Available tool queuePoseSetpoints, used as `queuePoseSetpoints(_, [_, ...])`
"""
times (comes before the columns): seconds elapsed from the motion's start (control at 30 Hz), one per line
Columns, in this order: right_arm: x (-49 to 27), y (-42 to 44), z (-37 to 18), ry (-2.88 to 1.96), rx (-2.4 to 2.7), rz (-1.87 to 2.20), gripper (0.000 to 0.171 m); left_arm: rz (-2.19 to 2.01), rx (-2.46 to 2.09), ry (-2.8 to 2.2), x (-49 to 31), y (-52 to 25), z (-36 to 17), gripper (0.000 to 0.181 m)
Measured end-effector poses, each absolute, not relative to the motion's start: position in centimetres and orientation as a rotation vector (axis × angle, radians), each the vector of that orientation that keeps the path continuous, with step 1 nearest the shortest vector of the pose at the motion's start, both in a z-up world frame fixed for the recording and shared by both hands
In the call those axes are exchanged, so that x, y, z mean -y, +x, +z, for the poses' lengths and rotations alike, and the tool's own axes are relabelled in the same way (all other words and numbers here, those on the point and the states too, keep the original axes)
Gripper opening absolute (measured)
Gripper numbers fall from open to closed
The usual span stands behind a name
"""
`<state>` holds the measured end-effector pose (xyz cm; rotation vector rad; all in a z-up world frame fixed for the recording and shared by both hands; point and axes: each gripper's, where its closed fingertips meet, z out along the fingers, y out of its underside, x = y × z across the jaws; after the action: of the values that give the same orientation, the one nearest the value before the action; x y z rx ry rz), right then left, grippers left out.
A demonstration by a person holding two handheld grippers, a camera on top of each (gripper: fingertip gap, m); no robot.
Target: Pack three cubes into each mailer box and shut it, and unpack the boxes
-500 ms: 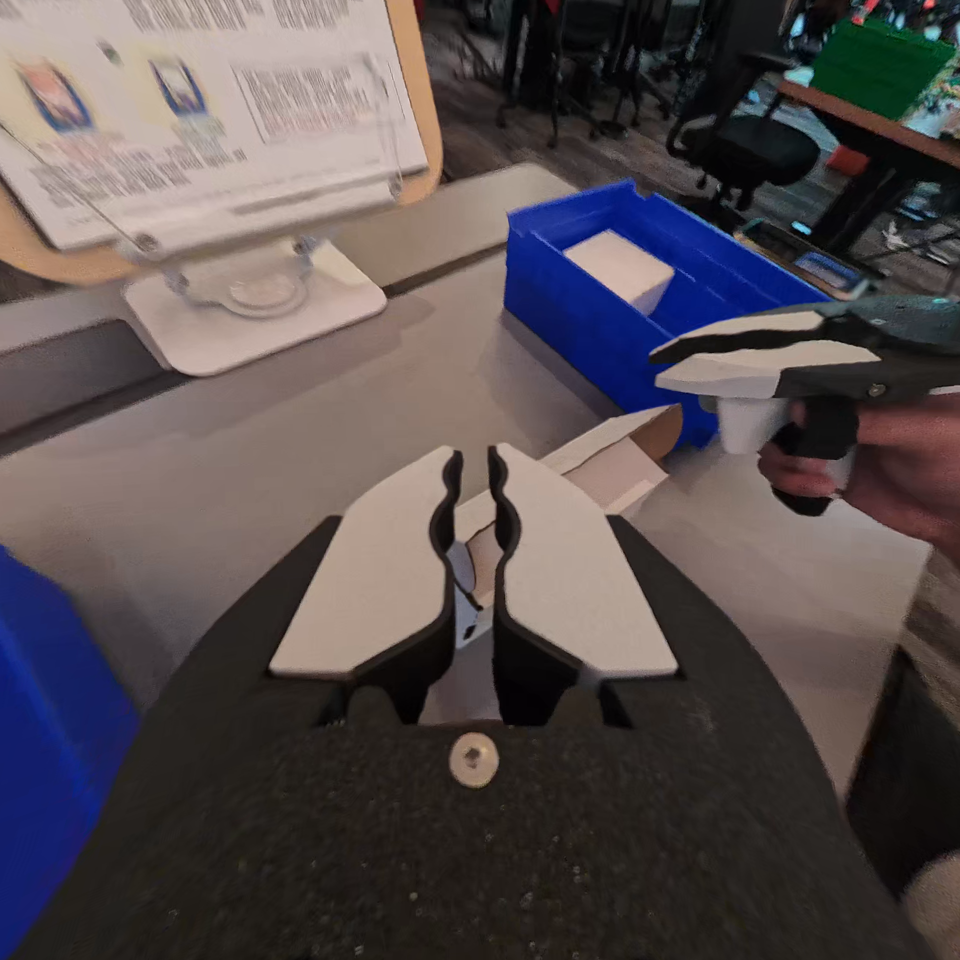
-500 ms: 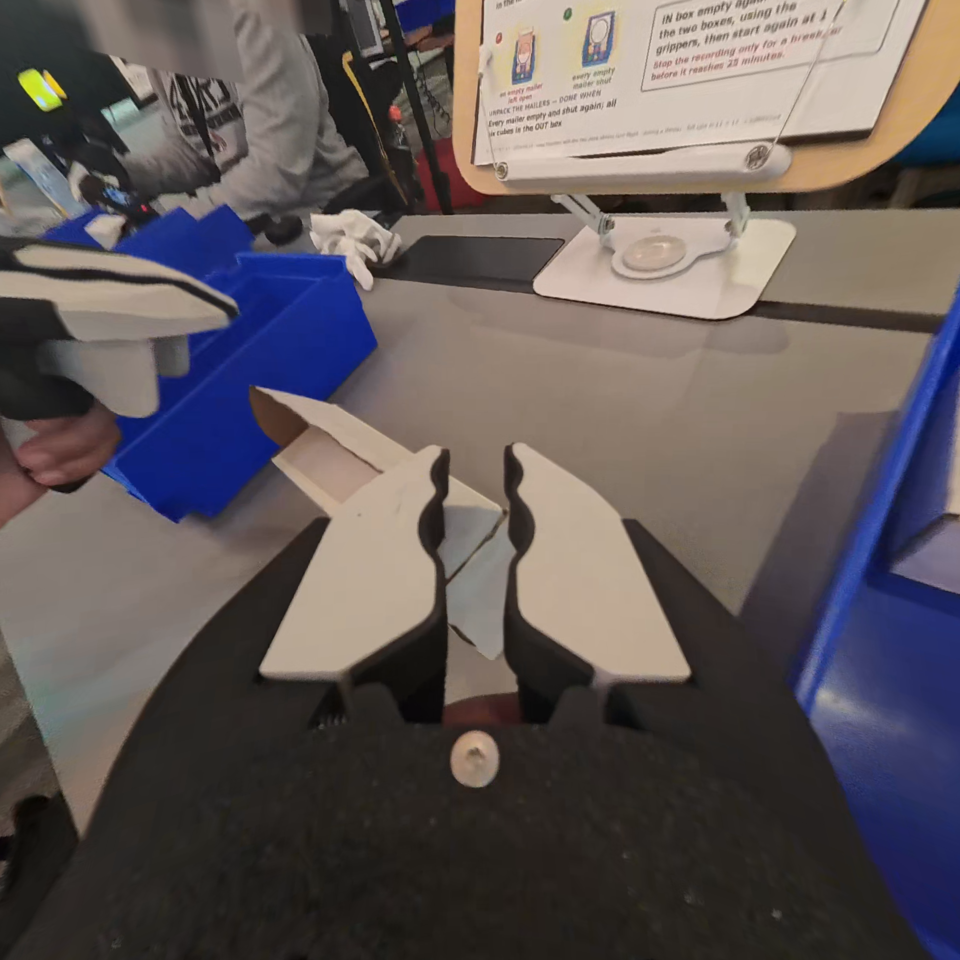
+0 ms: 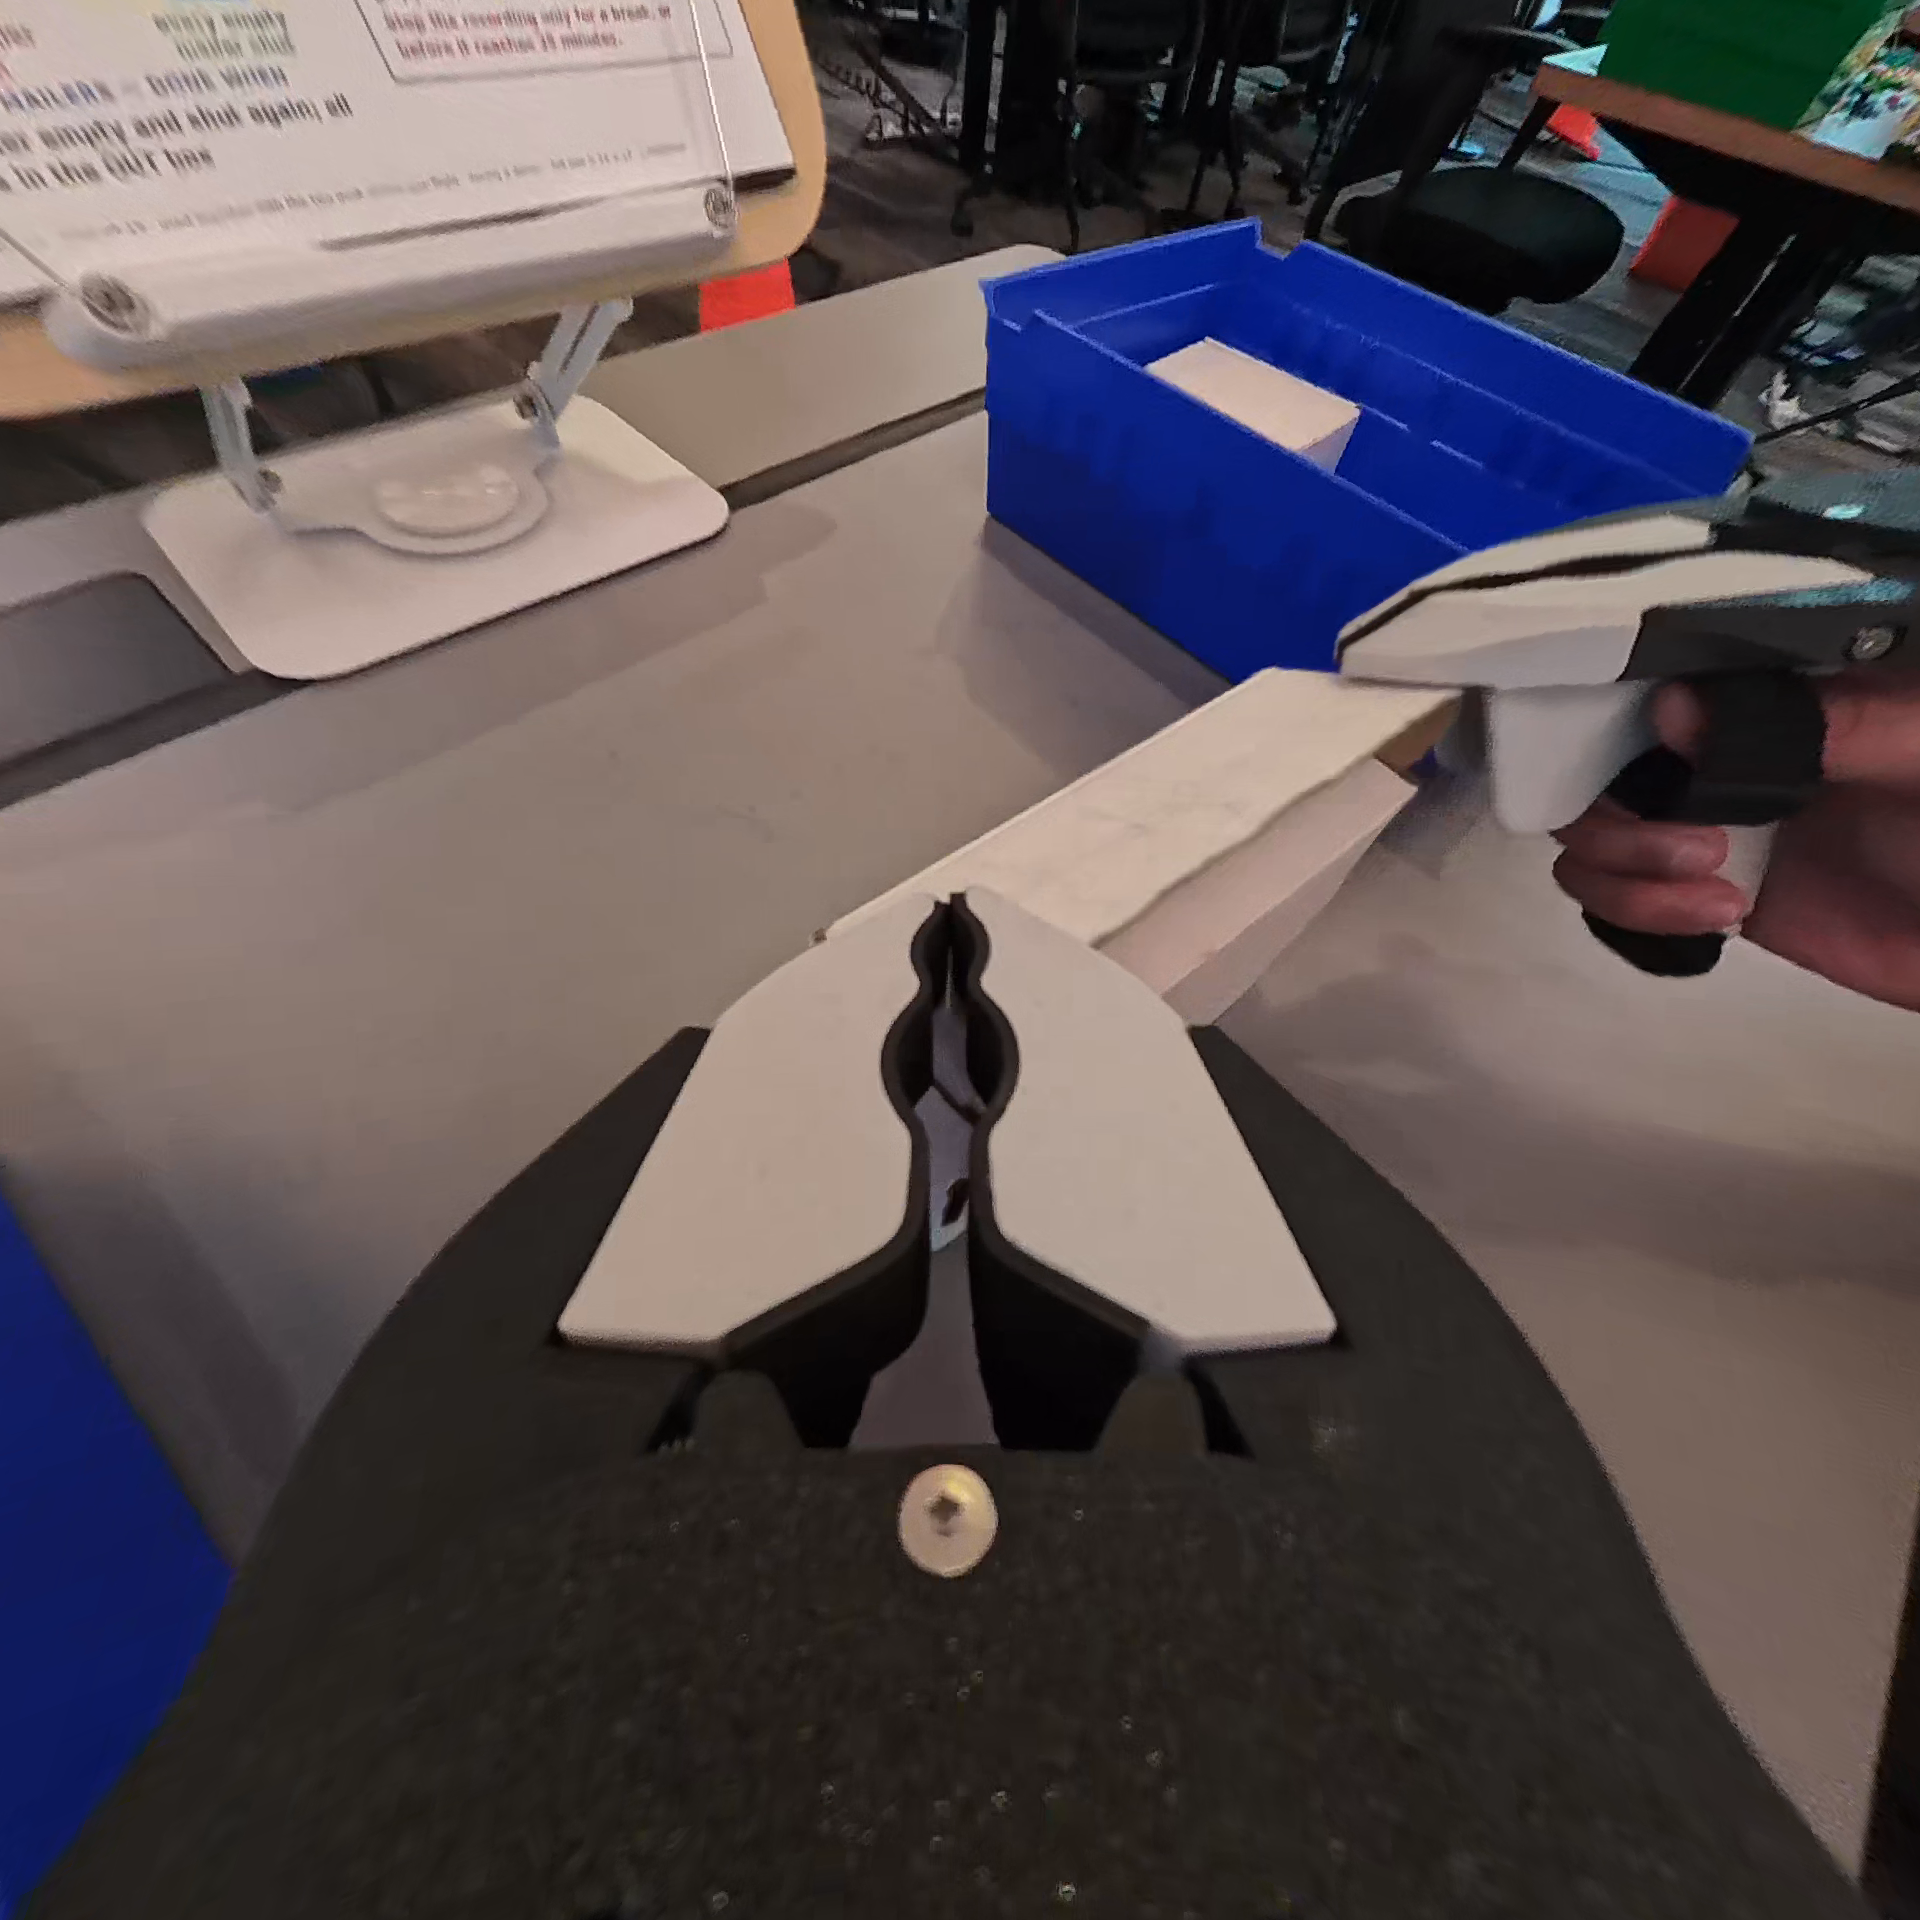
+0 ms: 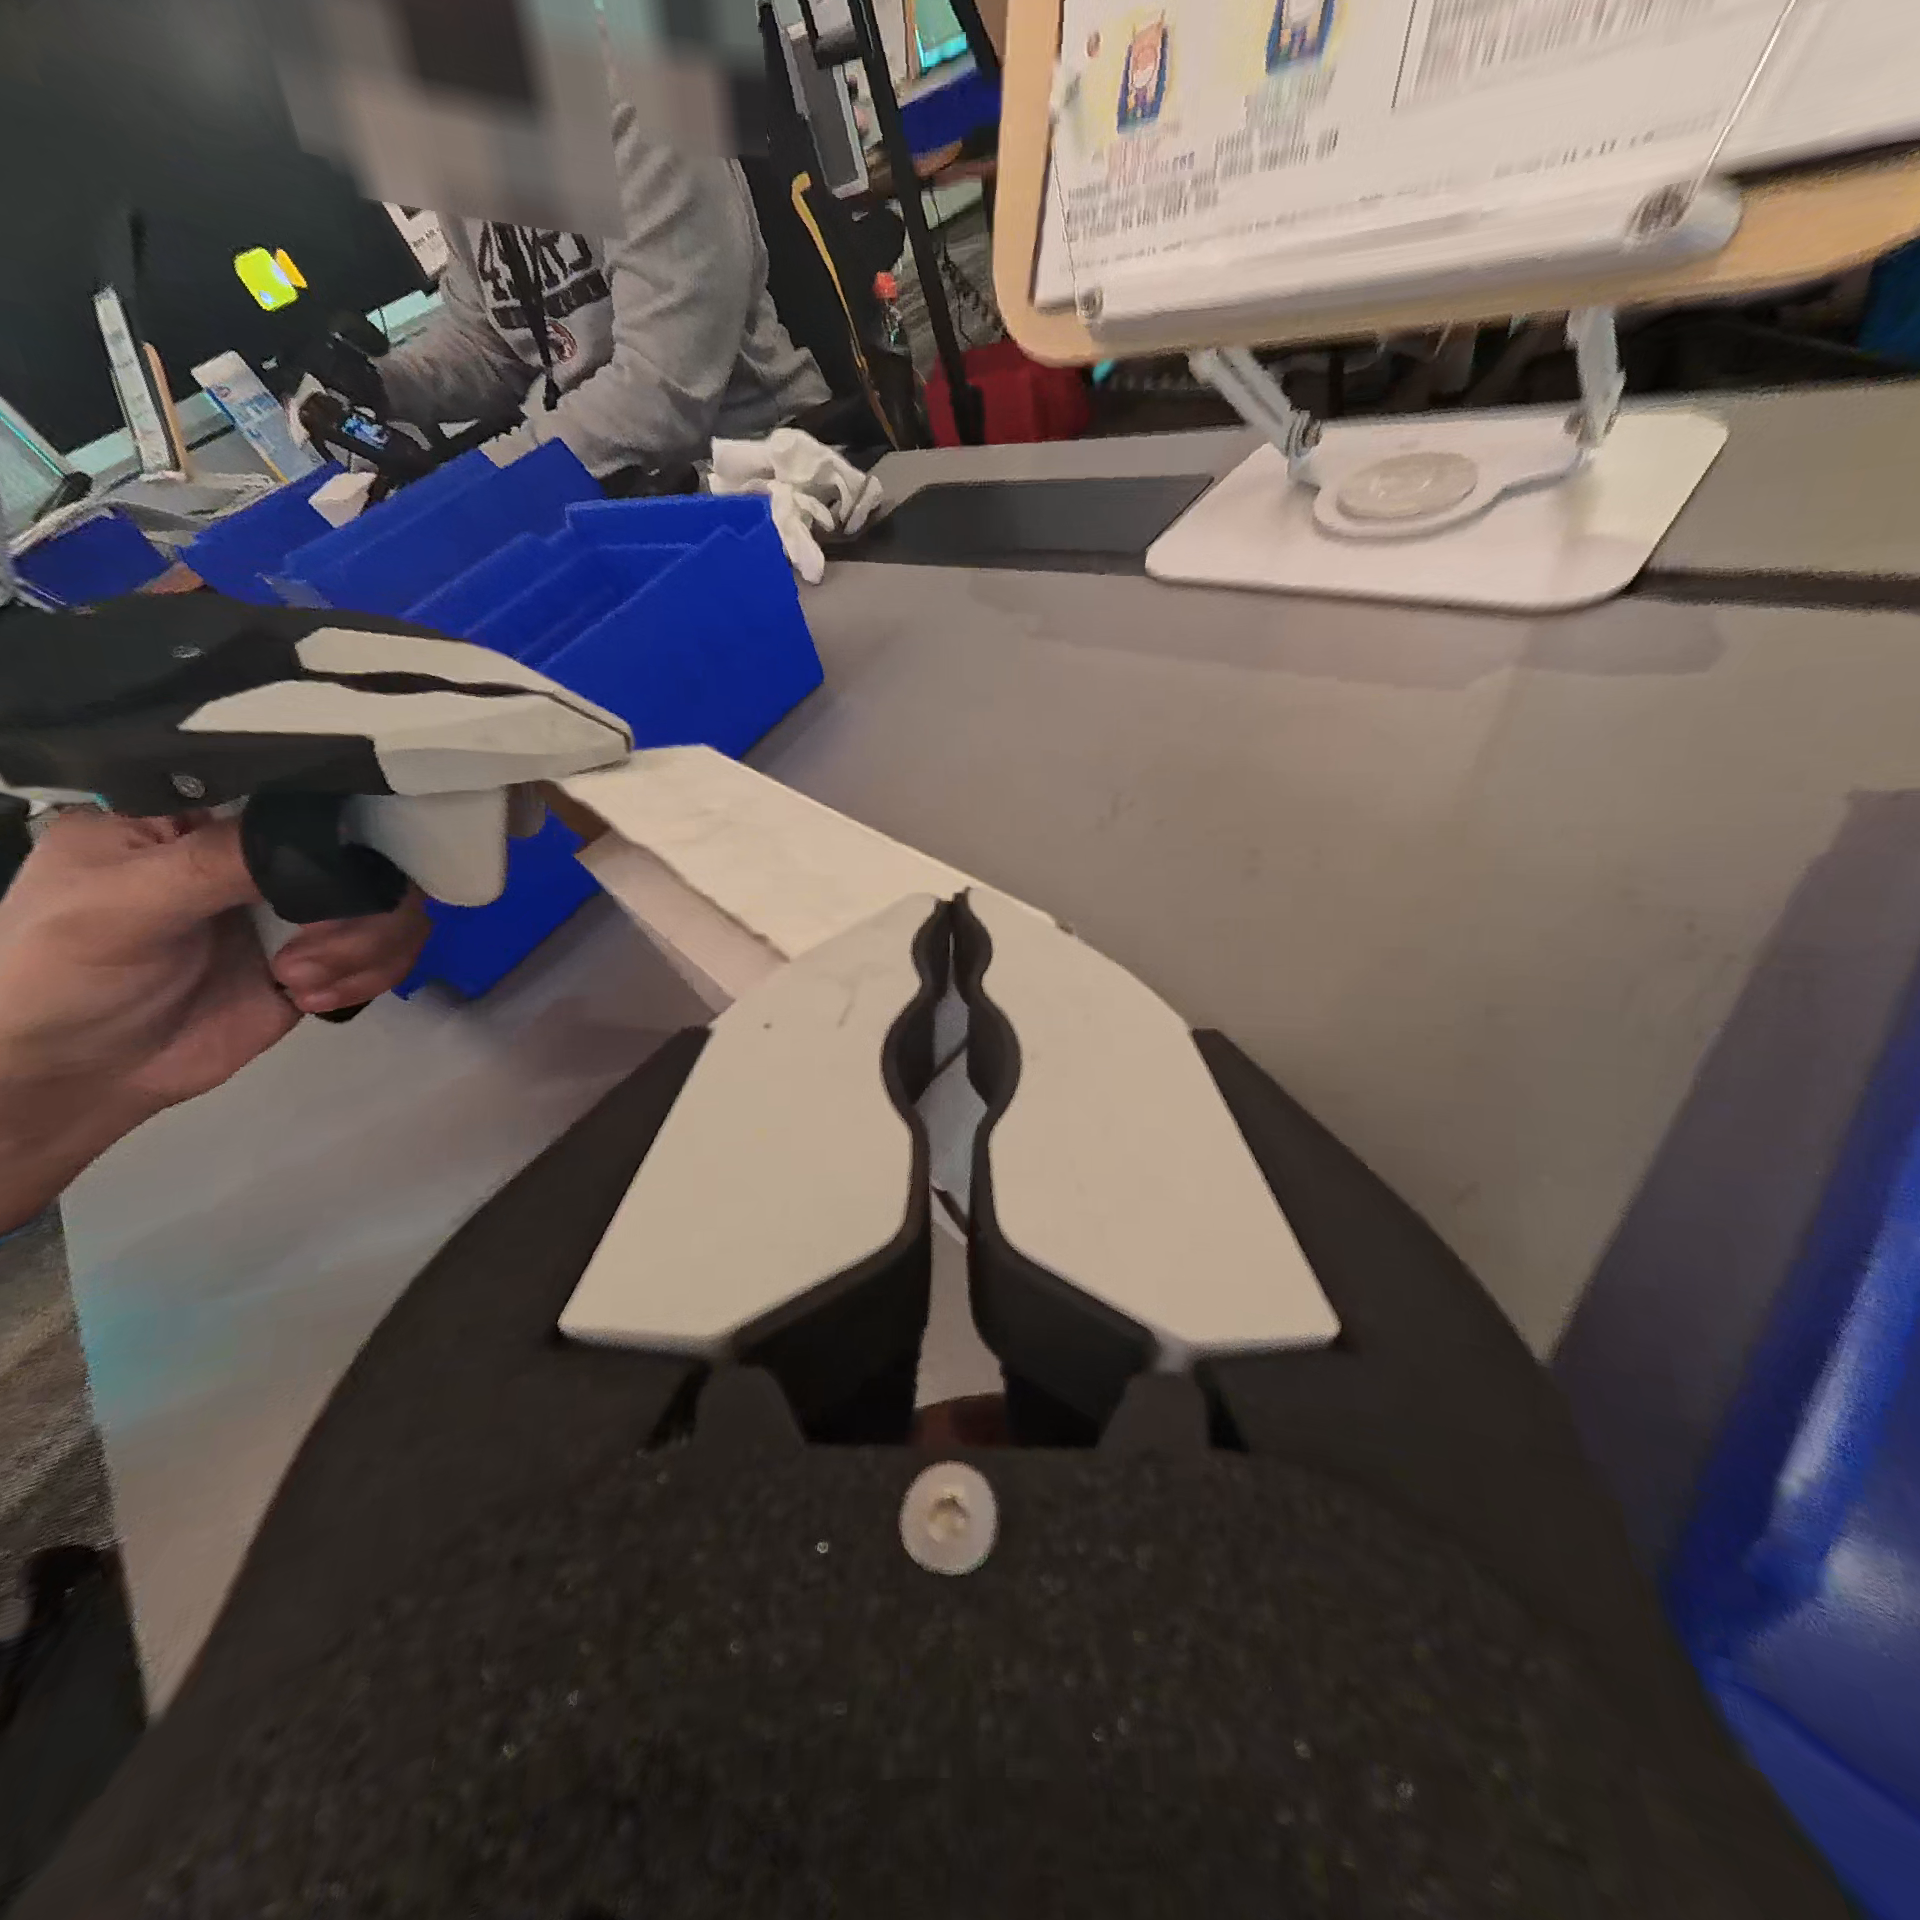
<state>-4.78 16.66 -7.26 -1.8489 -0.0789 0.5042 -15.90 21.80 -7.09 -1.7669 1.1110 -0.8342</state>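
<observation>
I hold the white mailer box (image 3: 1174, 831) above the grey table (image 3: 520, 883), left gripper (image 3: 951, 925) and right gripper (image 4: 954, 914) each clamped on opposite cardboard ends, which I judge light, bendy, best gripped at edges.

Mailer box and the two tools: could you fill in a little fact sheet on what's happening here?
Held item: white mailer box, gripped at both ends
Left gripper: jaws shut on one end
Right gripper: jaws shut on the other end
Box position: raised off the grey table
Nearby: blue bin with one white cube inside
</observation>
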Motion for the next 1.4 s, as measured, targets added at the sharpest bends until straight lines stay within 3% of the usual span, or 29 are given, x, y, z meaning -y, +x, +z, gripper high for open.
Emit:
queuePoseSetpoints(0.03, [-16.4, -4.6, -6.5, -1.814, 0.096, 0.482, 0.000, -0.825, -1.121, -1.739, -21.5, -16.1, -6.7, 0.000])
queuePoseSetpoints(0.77, [-15.2, -5.8, -7.7, -1.757, 0.272, 0.367, 0.000, -0.833, -1.179, -1.577, -20.7, -16.6, -7.9, 0.000])
queuePoseSetpoints(0.9, [-14.1, -5.4, -5.9, -1.683, 0.269, 0.472, 0.000, -0.929, -1.162, -1.520, -19.7, -16.8, -6.8, 0.000])
queuePoseSetpoints(1.4, [-14.9, -6.0, -8.0, -1.743, 0.263, 0.499, 0.000, -0.997, -1.156, -1.559, -20.3, -16.5, -8.0, 0.000])
